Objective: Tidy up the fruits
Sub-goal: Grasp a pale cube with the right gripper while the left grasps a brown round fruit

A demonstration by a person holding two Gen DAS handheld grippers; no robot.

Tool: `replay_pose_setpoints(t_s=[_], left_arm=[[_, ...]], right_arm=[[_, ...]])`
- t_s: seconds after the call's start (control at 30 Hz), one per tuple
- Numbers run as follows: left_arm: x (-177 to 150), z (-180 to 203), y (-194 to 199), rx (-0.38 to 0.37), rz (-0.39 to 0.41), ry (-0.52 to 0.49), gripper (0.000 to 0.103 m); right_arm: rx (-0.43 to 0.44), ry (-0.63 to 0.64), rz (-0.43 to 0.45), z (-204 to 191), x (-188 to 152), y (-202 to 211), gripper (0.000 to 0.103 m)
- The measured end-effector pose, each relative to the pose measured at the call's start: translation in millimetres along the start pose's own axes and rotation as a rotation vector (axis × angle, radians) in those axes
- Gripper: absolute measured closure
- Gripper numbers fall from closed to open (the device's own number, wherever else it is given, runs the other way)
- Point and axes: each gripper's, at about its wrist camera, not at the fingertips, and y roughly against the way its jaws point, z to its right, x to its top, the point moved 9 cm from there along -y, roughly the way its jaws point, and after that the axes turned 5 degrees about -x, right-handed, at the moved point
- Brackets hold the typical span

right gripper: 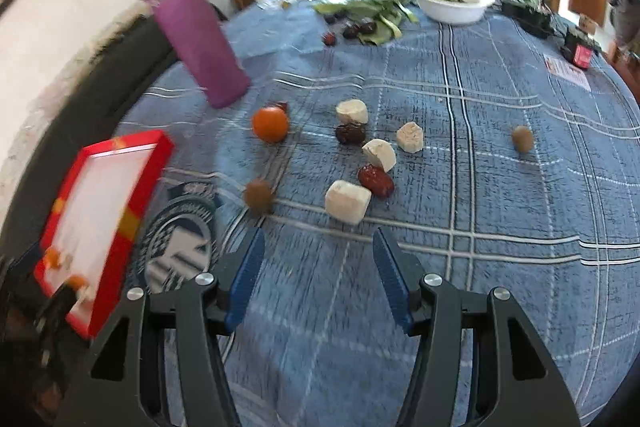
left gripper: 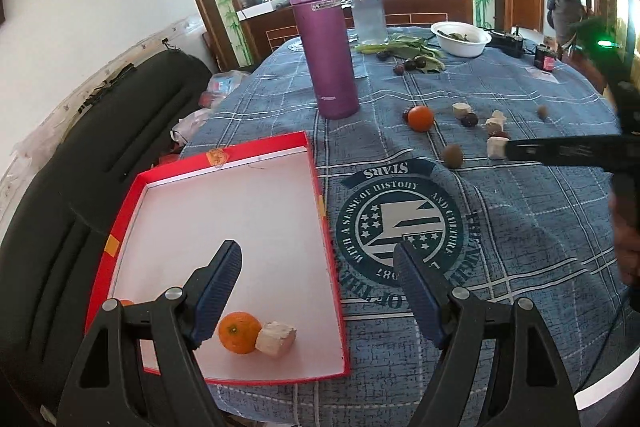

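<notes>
Two claws, both spread, empty: left gripper point(left gripper: 316, 267) over red tray point(left gripper: 328, 267) holding orange point(left gripper: 239, 331) touching white chunk point(left gripper: 275, 339); right gripper point(right gripper: 318, 259) near loose chunk point(right gripper: 347, 201).

Both wrist views look down across the table point(left gripper: 520, 227), sharing the red tray point(right gripper: 132, 211).

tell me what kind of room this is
Probably a home dining room: a table under a blue plaid cloth, a purple flask and white bowl on it, a dark sofa alongside.
</notes>
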Motion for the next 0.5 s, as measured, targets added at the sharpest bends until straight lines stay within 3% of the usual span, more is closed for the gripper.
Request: replay_pose_setpoints(t_s=[0.1, 0.23, 0.3, 0.5], left_arm=[[3, -1, -1, 0.018, -0.002, 0.001, 0.025], [15, 7, -7, 0.018, -0.003, -0.009, 0.025], [25, 16, -11, 0.007, 0.005, -0.018, 0.025], [56, 55, -38, -0.038, 0.010, -0.065, 0.025]], right_arm=[[-0.063, -0.044, -0.040, 8, 5, -19, 0.046], [-0.067, -0.073, -0.084, 12, 1, -35, 0.076], [-0.063, -0.057, -0.055, 15, 2, -33, 0.076], [0.095, -0.114, 0.054, 28, 12, -12, 0.076]])
